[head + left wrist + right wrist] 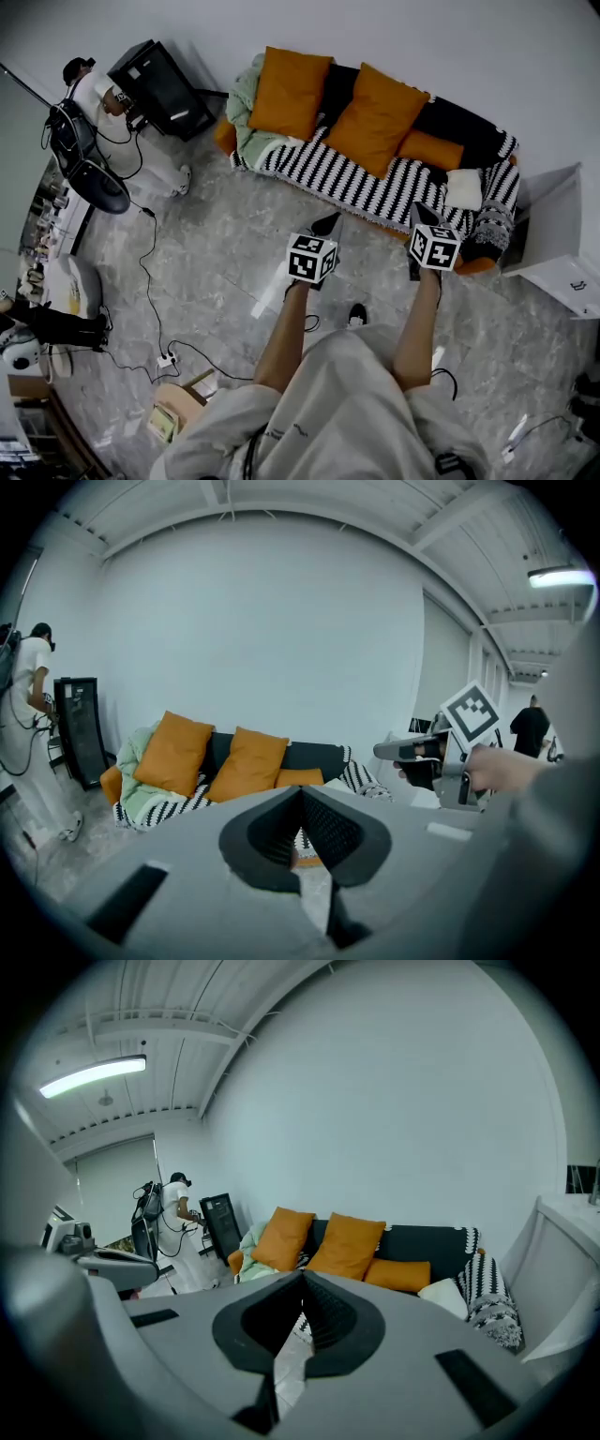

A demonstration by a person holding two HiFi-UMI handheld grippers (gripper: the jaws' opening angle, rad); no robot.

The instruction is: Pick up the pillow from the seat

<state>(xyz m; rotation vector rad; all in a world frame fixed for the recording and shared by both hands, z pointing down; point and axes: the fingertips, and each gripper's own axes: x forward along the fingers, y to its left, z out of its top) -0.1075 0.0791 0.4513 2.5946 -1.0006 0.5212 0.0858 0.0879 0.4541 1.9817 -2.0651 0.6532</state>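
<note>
A sofa under a black-and-white striped throw (349, 178) stands against the pale wall, on a grey marbled floor (220, 267). Two large square orange pillows lean on its dark backrest: one (289, 92) near the left end of the seat, the other (377, 117) about the middle. A smaller oblong orange pillow (431, 150) lies flat just right of the second, and a small white pillow (464, 188) rests on the seat towards the right end, beside a grey patterned cushion (490, 228) at that end. A pale green blanket (245, 120) is bunched at the left end, against the first large pillow.

The person stands in front of the sofa's front edge and holds both grippers out over the floor, clear of every pillow. The left gripper (325, 225) points at the middle of the front edge; its jaws are pressed together with nothing between them. The right gripper (421, 216) hangs nearer the right end, pointing towards the white pillow, and its jaws are likewise fully closed and empty.

Beyond the sofa's left end, another person in white (92, 94) stands at a black cabinet (161, 89).
</note>
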